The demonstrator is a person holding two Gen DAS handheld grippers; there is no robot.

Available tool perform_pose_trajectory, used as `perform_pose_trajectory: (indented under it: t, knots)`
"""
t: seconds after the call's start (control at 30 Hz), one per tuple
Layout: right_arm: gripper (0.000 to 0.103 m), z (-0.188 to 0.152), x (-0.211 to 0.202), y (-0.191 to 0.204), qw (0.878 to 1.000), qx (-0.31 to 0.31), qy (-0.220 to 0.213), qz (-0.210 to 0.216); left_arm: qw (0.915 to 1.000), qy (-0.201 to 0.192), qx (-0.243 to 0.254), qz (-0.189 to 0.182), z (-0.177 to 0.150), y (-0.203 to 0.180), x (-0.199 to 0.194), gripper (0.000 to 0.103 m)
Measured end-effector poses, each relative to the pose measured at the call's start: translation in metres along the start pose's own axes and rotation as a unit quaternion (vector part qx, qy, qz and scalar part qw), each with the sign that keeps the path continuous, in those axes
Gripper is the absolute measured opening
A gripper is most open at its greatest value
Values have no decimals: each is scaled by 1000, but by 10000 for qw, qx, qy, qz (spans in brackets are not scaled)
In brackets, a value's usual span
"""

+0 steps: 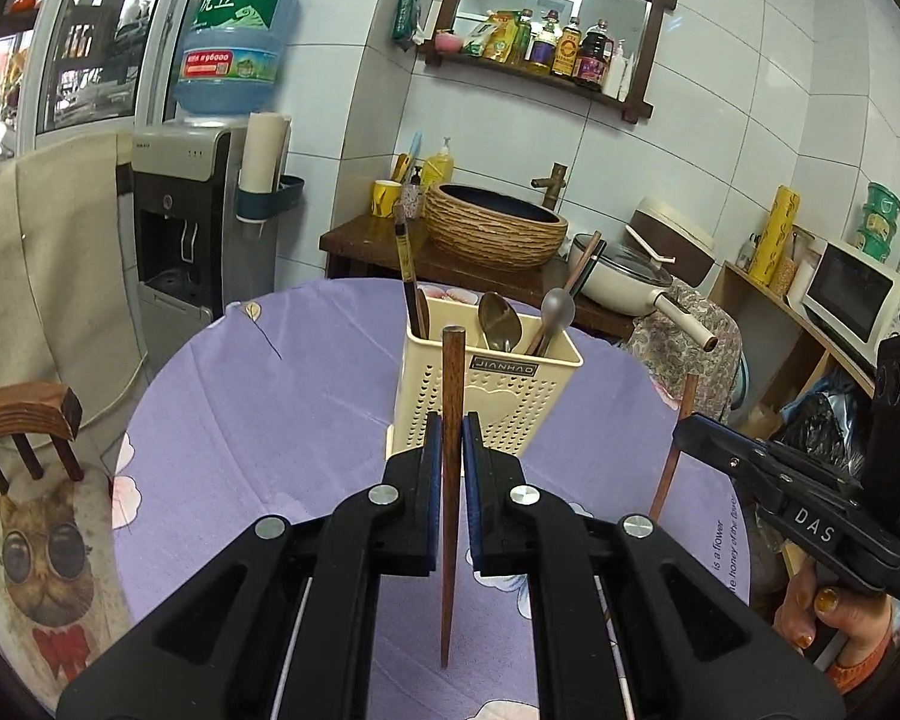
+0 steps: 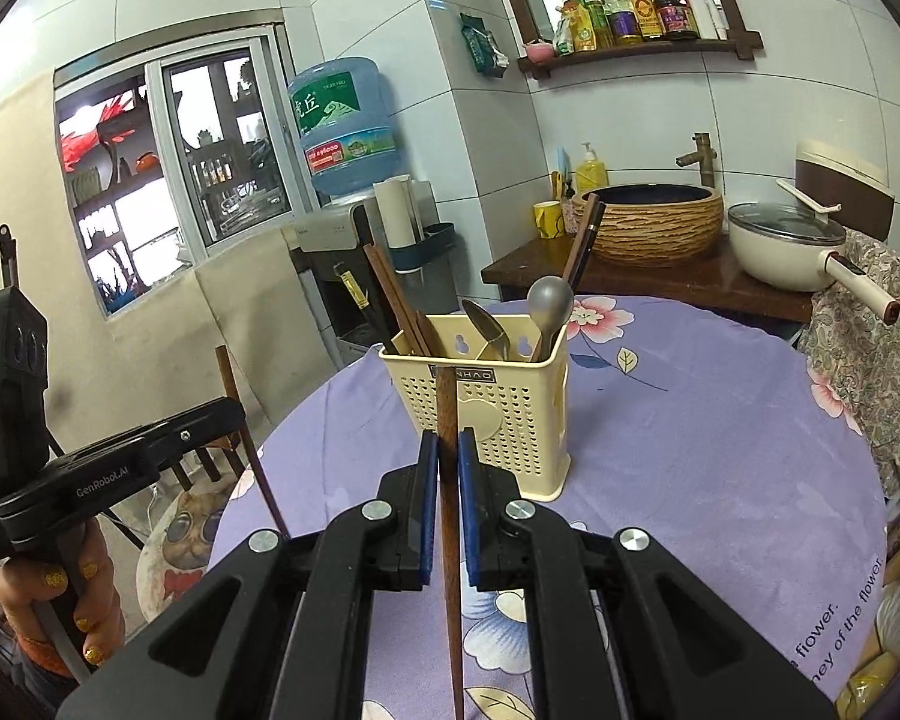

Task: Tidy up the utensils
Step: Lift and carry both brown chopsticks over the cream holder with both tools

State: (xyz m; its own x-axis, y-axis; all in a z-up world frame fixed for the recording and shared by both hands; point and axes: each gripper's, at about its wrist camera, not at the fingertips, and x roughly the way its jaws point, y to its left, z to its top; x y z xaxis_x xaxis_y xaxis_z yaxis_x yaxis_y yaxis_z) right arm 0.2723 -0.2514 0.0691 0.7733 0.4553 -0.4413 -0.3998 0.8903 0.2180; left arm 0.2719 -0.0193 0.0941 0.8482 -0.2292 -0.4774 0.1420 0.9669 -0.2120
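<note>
A carrying step is in hand: one brown wooden chopstick is clamped in each tool, and neither has yet been dropped into the cream utensil holder (image 1: 491, 396). The left tool (image 1: 449, 450) is closed on the left chopstick (image 1: 450, 480), which stands nearly upright between the blue pads with its blunt end at 12 o'clock and its thin tip toward 6 o'clock. The right tool (image 2: 447, 456) is likewise closed on the right chopstick (image 2: 450, 540), held in the same upright way.

The holder stands on the bench (image 1: 258, 420), which is covered with a purple flowered cloth. From each tool it lies just beyond the fingertips, at about 12 to 1 o'clock. It is a perforated plastic box with compartments: dark chopsticks lean in the one at its 9 o'clock side, and two spoons (image 2: 540, 312) stand in the one toward 3 o'clock.

It is judged that each chopstick must next be brought above the compartment already holding chopsticks, tip downward, and released only once the tip is inside the rim. The sticks are thin and smooth, so some slipping or swinging in the pads may be expected.
</note>
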Motion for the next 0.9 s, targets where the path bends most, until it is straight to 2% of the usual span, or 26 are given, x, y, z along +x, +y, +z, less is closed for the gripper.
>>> perform_pose_trajectory:
  t: [0.63,0.9]
  knots:
    - [7,12,-7,5,9999,-141,-84,-40,10000,-26,35,-1,13,4,4,7]
    - [7,32,-7,7,9998,-154,-146,19,9998,-87,96,-127,37,0,1,7]
